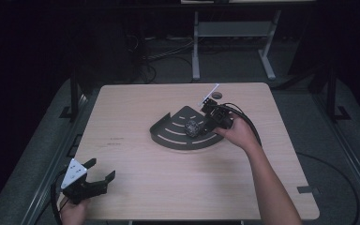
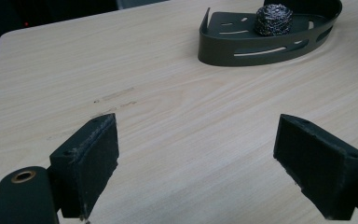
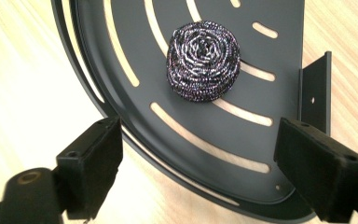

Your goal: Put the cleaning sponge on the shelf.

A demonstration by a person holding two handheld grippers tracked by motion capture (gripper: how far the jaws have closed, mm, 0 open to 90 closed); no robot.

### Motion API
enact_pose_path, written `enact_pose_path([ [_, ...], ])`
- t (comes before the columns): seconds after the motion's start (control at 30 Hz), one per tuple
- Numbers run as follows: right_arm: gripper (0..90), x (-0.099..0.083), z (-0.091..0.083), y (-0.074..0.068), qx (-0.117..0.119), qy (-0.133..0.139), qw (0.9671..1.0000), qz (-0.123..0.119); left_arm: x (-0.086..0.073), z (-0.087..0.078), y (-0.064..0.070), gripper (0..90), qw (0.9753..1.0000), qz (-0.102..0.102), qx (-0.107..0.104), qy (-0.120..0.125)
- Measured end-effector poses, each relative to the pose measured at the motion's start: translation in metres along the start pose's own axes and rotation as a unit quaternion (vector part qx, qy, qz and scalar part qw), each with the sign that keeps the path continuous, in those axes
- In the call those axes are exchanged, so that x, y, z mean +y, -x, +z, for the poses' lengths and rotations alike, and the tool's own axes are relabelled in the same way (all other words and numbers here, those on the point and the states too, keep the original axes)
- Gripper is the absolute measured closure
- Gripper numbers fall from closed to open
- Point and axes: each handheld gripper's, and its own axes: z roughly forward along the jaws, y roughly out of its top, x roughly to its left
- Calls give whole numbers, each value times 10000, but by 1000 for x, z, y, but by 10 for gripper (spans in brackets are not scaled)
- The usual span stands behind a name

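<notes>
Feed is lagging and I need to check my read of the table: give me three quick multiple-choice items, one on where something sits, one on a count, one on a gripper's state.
1. Where does the round steel-wool scouring ball sit?
A. On the bare wooden table
B. Inside the dark slotted quarter-round metal tray
C. Between the left gripper's jaws

2. How many scouring balls are in the tray?
A. One
B. Two
C. Three

3. How do the right gripper's jaws stand?
A. Shut on the ball
C. Shut on the tray rim
B. Open, apart from the ball

Answers: 1 B, the ball rests on the tray's slotted floor in both gripper views. 2 A, a single ball lies there. 3 B, the right gripper view shows both jaws spread wide over the tray's curved rim, with the ball farther off, untouched.
</notes>
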Motion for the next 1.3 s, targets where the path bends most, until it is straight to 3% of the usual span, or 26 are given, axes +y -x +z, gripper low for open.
enact_pose_path([
  [0.37,145,-12,-7,0,-8,9,10000,99,0,0,0,132,10000,-21,0,32],
  [0.9,145,-25,-14,-5,-64,25,10000,59,1,0,0,132,10000,-5,-15,55],
  [1.3,145,-35,-17,-7,70,30,9999,65,2,-1,1,132,10000,-7,-1,73],
])
